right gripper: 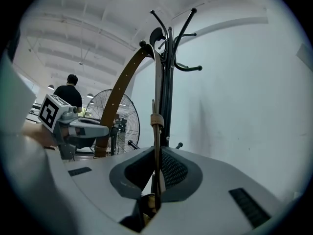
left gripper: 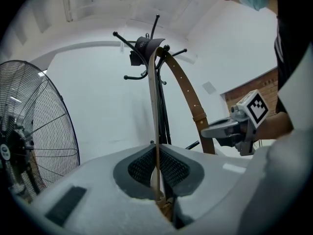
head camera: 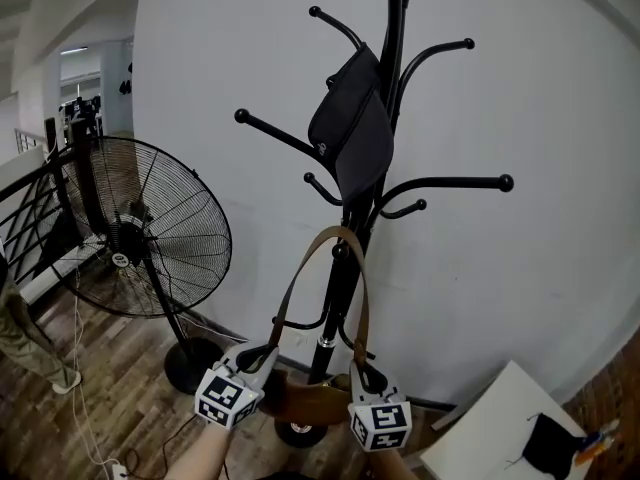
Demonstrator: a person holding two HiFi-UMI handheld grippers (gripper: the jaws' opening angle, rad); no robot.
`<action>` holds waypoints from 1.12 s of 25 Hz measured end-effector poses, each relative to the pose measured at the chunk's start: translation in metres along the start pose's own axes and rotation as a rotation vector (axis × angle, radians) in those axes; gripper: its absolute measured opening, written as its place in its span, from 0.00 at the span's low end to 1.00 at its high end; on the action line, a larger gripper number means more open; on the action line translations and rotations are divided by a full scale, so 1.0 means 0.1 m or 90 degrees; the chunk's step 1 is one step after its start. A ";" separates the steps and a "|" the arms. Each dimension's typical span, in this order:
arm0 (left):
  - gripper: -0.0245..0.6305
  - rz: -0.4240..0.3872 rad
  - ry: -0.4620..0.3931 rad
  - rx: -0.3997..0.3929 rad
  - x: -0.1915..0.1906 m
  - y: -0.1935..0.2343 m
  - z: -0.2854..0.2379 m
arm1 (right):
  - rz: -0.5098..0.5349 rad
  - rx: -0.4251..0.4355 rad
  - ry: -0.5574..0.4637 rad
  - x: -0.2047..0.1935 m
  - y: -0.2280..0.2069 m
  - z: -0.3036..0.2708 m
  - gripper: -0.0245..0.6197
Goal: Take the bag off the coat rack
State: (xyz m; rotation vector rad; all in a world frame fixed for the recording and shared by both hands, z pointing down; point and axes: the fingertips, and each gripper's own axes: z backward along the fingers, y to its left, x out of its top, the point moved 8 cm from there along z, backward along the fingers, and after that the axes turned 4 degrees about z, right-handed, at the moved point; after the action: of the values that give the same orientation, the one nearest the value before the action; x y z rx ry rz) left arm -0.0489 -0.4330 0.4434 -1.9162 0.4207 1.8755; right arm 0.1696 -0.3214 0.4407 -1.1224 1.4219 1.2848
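Observation:
A brown bag (head camera: 305, 400) hangs low in front of the black coat rack (head camera: 392, 78). Its brown strap (head camera: 298, 280) rises in a long loop whose top lies over a low peg (head camera: 340, 251) of the rack. My left gripper (head camera: 262, 356) is shut on the left leg of the strap just above the bag, and my right gripper (head camera: 362, 370) is shut on the right leg. In the left gripper view the strap (left gripper: 155, 106) runs straight up from the shut left gripper (left gripper: 157, 166) to the peg. The right gripper view shows the strap (right gripper: 156, 126) pinched in the right gripper (right gripper: 157, 174).
A dark grey bag (head camera: 352, 128) hangs on the rack's upper pegs. A large black floor fan (head camera: 150, 233) stands at the left on the wooden floor, with a railing (head camera: 30, 208) behind it. A white board (head camera: 495, 423) lies at the lower right. A white wall (head camera: 520, 98) is close behind the rack.

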 end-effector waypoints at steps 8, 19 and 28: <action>0.06 -0.014 -0.013 0.028 0.13 -0.13 0.15 | -0.003 0.024 -0.028 0.13 -0.05 0.14 0.08; 0.06 -0.021 -0.018 0.089 0.18 -0.47 0.57 | -0.005 0.074 -0.048 0.13 0.02 0.43 0.08; 0.06 0.002 -0.010 0.156 0.19 -0.89 0.93 | -0.005 0.135 -0.044 0.03 0.07 0.80 0.08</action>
State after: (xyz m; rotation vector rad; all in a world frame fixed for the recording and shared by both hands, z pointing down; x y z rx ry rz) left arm -0.0846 -0.3081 0.4322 -1.7381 0.6193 1.7494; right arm 0.1655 -0.2415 0.4339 -0.9316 1.4621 1.1266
